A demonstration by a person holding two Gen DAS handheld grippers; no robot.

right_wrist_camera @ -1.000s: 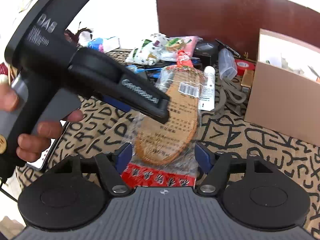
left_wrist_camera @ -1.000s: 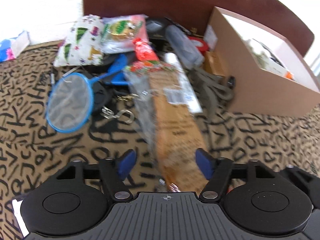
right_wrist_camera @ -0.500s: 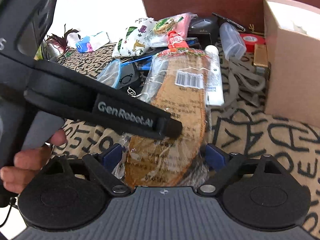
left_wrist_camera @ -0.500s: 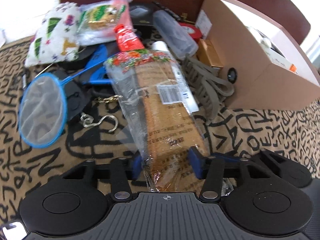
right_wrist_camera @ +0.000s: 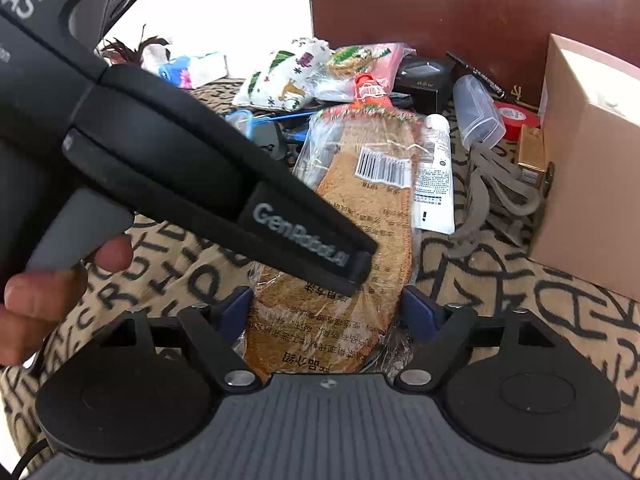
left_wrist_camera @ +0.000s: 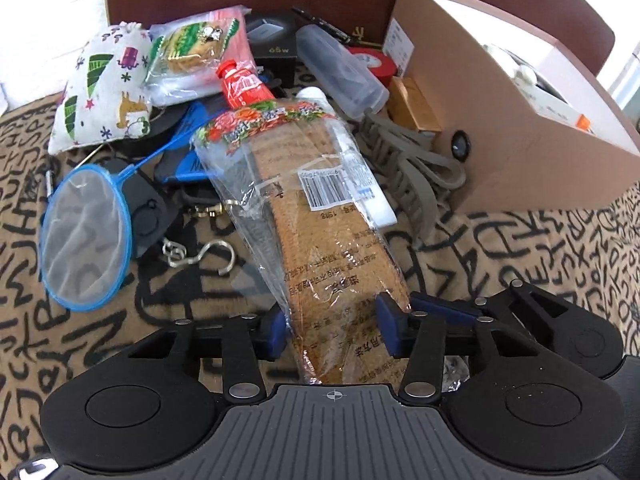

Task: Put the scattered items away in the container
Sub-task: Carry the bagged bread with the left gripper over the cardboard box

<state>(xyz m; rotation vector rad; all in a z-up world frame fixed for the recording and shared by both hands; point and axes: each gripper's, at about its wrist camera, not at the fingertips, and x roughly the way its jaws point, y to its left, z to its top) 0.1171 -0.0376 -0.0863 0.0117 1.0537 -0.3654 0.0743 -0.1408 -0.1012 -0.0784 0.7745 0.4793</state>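
Observation:
A clear bag holding brown insoles [left_wrist_camera: 320,220] lies lengthwise on the letter-print cloth, its near end between both grippers. My left gripper [left_wrist_camera: 334,330] is shut on that end, with a blue pad pressed on each side of the bag. In the right wrist view the left gripper's black housing [right_wrist_camera: 200,168] crosses over the insole bag [right_wrist_camera: 372,208], with a hand gripping its handle. My right gripper [right_wrist_camera: 326,312] straddles the same end; its jaws are closing and the pads stand just off the bag. The open cardboard box [left_wrist_camera: 500,120] stands on the right.
A heap lies beyond the bag: a blue net scoop [left_wrist_camera: 84,236], a printed cloth pouch [left_wrist_camera: 104,88], a red tube [left_wrist_camera: 240,84], a white tube [left_wrist_camera: 360,168], a clear bottle [left_wrist_camera: 340,68], grey straps [left_wrist_camera: 412,168] and a metal hook [left_wrist_camera: 200,252]. A dark brown board rises behind.
My left jaws have come together onto the near end of the insole bag. Both grippers have moved forward and lower, and the right jaws now straddle the bag.

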